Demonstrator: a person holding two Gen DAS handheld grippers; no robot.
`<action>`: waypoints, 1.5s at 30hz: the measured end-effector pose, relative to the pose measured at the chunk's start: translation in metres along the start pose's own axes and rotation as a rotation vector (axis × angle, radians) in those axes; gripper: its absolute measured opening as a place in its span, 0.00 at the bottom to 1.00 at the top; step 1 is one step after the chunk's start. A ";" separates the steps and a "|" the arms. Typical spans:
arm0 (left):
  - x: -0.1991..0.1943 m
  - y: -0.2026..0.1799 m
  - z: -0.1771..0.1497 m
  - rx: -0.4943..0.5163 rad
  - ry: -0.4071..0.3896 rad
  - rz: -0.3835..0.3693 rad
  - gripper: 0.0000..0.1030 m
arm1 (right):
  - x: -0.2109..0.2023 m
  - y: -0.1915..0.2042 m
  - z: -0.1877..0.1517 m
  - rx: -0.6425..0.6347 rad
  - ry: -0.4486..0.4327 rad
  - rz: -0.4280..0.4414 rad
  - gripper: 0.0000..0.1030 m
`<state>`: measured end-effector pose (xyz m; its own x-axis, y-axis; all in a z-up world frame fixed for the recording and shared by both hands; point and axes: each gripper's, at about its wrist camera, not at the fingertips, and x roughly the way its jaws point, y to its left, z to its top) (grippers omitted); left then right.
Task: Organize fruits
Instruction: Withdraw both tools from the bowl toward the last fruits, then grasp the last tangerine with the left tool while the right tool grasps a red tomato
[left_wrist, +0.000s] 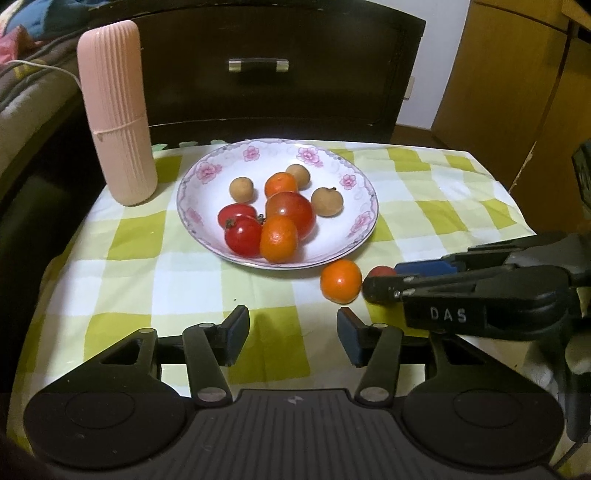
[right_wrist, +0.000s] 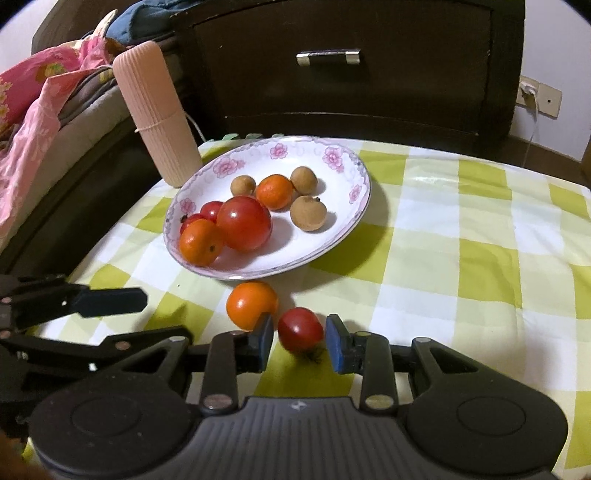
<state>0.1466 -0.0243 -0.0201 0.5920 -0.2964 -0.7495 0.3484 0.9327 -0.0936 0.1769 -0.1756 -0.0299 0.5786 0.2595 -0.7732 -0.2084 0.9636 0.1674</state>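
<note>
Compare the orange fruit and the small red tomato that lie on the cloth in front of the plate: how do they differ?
The orange fruit is orange and looks bigger; the red tomato is dark red and smaller. The orange fruit lies close to the plate rim and outside the right gripper; the red tomato sits between that gripper's fingers, with small gaps at both pads. The red tomato shows a dark stem tuft; the orange fruit shows none. Both are round, glossy and lie on the checked cloth, off the plate.

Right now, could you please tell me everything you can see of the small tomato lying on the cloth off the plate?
The small tomato is red, glossy and round, with a dark dried stem end low on its near side. It lies on the checked cloth, beside the loose orange, between the right gripper pads. A gap shows at one pad; contact is unclear.
</note>
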 end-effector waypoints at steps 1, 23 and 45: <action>0.002 -0.001 0.000 0.000 0.002 -0.004 0.59 | 0.001 0.000 -0.001 -0.009 0.010 -0.004 0.33; 0.044 -0.030 0.011 -0.037 -0.009 -0.052 0.58 | -0.031 -0.037 -0.011 0.061 -0.037 -0.029 0.32; 0.002 -0.020 -0.015 -0.060 0.008 0.003 0.39 | -0.044 -0.013 -0.023 0.014 -0.022 0.013 0.32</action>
<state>0.1299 -0.0409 -0.0297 0.5870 -0.2922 -0.7550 0.3026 0.9442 -0.1302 0.1358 -0.2011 -0.0119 0.5930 0.2732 -0.7574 -0.2051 0.9609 0.1860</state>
